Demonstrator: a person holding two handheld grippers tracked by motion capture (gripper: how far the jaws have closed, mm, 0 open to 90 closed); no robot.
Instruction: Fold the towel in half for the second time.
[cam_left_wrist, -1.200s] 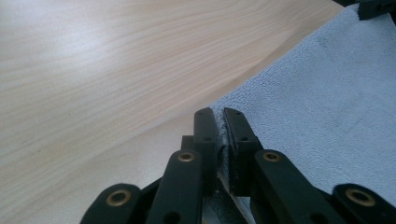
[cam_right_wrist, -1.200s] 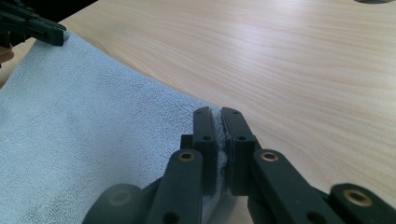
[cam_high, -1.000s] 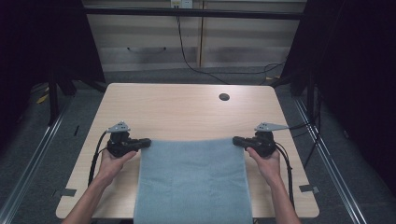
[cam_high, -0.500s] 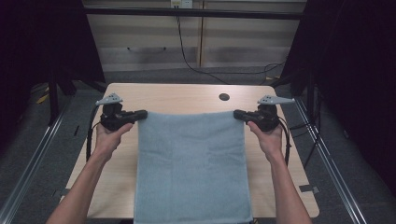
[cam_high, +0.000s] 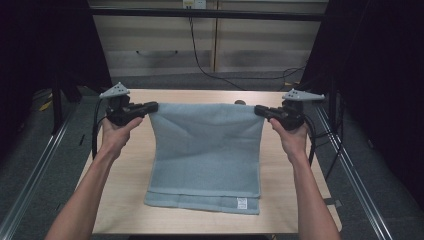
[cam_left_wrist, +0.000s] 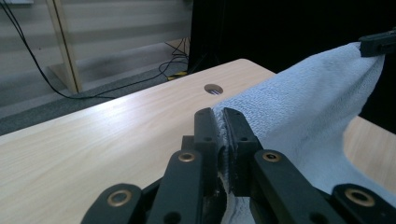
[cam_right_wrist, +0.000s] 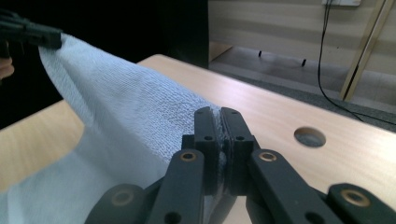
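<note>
Over wooden table (cam_high: 125, 195), pale-blue hanging towel (cam_high: 207, 150)

No legible text or labels

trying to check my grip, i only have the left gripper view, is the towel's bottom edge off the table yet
Observer: No, in the high view the towel's lower hem lies on the table.
Operator: is the right claw really clamped on its corner
Observer: Yes, the right claw is shut on the towel's corner.
Operator: anything on the hem i should know about
Observer: A small white label sits near its right end, facing up.
</note>
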